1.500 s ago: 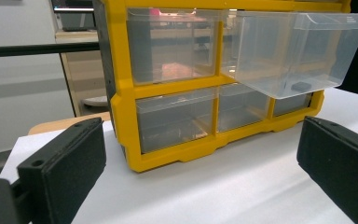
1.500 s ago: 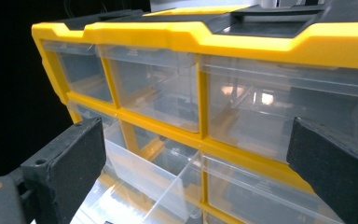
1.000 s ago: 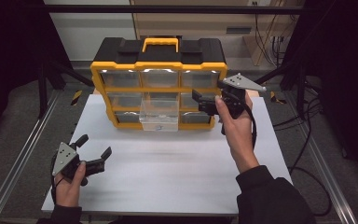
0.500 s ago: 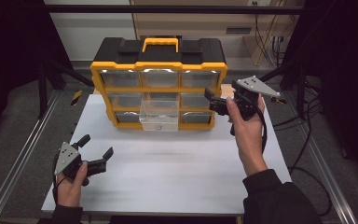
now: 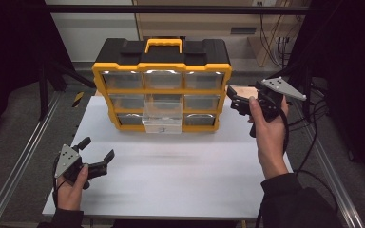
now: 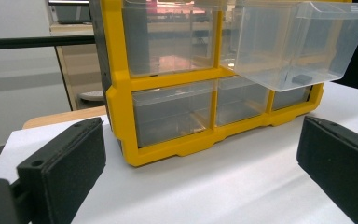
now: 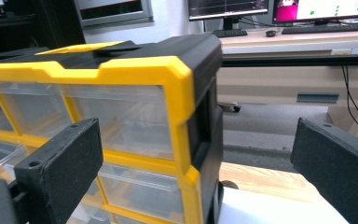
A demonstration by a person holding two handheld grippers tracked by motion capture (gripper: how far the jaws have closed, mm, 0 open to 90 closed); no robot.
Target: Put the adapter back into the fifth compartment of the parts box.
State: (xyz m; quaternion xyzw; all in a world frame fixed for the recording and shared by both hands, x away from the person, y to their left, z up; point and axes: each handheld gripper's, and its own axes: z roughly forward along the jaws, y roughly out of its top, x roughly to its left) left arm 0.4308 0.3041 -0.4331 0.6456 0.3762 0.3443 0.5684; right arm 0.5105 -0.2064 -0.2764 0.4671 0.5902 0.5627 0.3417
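A yellow and black drawer cabinet [image 5: 161, 61] with clear drawers stands at the back of the white table [image 5: 171, 180]. One clear drawer [image 5: 162, 121] in its middle column is pulled out. In the left gripper view that drawer [image 6: 298, 42] juts forward with a small dark piece [image 6: 302, 78] inside. My left gripper [image 5: 96, 148] rests open near the table's front left, aimed at the cabinet [image 6: 168, 93]. My right gripper [image 5: 234, 100] hovers open and empty just right of the cabinet's right side. The right gripper view looks past the cabinet's top right corner [image 7: 168, 74], with the gripper [image 7: 198, 140] holding nothing.
Metal rails [image 5: 24, 156] run along both table sides. Cables [image 5: 309, 118] trail at the right. A wooden surface [image 7: 265, 179] lies behind the table's right corner. A desk with monitors [image 7: 279, 9] stands beyond.
My right gripper has drawn back from the cabinet's front and moved right, now beside its right side. The left gripper has barely moved.
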